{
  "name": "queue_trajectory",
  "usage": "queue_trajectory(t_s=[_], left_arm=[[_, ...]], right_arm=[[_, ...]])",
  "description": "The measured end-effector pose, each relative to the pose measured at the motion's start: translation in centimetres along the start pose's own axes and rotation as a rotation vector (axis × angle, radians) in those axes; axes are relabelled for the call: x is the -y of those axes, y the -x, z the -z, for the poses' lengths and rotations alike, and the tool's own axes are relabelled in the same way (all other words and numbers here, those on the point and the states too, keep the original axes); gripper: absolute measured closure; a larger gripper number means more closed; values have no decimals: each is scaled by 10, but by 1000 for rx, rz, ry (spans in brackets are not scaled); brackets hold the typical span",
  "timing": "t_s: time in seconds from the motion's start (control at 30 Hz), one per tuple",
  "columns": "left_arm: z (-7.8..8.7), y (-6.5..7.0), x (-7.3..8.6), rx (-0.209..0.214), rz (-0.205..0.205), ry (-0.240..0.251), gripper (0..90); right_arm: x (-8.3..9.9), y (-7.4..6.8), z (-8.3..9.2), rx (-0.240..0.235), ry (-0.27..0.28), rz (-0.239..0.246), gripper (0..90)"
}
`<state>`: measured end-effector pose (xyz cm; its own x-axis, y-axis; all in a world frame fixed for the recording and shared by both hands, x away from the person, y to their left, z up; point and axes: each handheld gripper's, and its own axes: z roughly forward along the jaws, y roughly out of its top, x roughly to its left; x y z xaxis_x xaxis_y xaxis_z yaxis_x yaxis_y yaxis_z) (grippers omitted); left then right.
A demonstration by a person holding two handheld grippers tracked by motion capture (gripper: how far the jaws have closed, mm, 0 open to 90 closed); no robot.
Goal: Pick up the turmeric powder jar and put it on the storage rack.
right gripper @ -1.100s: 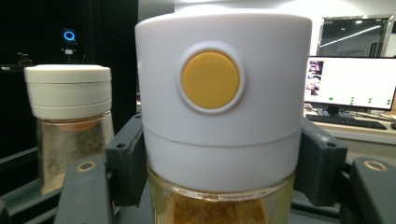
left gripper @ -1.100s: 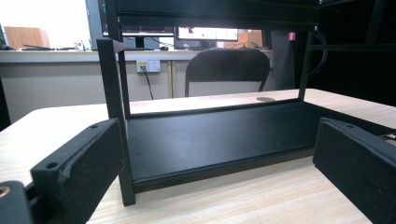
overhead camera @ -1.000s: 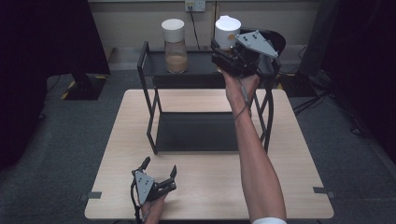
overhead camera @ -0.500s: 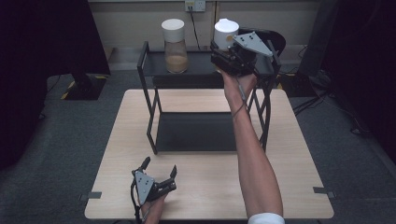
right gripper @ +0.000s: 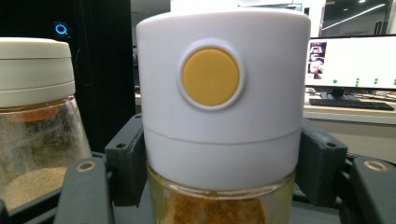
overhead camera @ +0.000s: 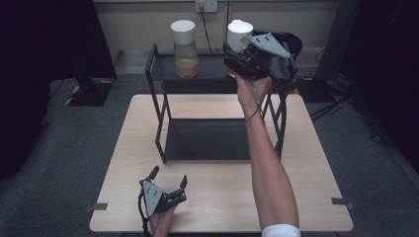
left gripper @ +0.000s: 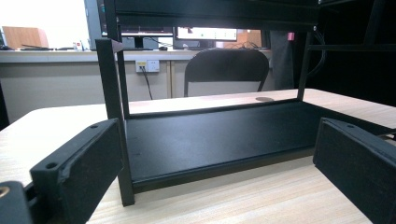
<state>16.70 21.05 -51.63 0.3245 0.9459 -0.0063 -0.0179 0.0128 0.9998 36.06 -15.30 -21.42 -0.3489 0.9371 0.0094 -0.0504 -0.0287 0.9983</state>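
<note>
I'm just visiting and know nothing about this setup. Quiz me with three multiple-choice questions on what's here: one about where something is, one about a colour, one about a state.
1. Where do the two white-lidded glass jars stand?
A. top shelf of the black metal rack
B. wooden tabletop
C. floor

2. What colour is the round button on the nearer jar's lid?
A. blue
B. yellow-orange
C. green

3. How is the left claw?
A. shut on a jar
B. open, holding nothing
C. gripping the rack

Answers:
1 A: both jars sit on the rack's upper level.
2 B: the button is yellow-orange.
3 B: the left claw has its jaws spread over the table.
</note>
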Motion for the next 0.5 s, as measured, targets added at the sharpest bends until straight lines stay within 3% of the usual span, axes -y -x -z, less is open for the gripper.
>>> queue_trajectory(t_s=[0.5], left_arm=[[0,0,0,1,0,0,9]], right_arm=[[0,0,-5,1,-4,-3,298]])
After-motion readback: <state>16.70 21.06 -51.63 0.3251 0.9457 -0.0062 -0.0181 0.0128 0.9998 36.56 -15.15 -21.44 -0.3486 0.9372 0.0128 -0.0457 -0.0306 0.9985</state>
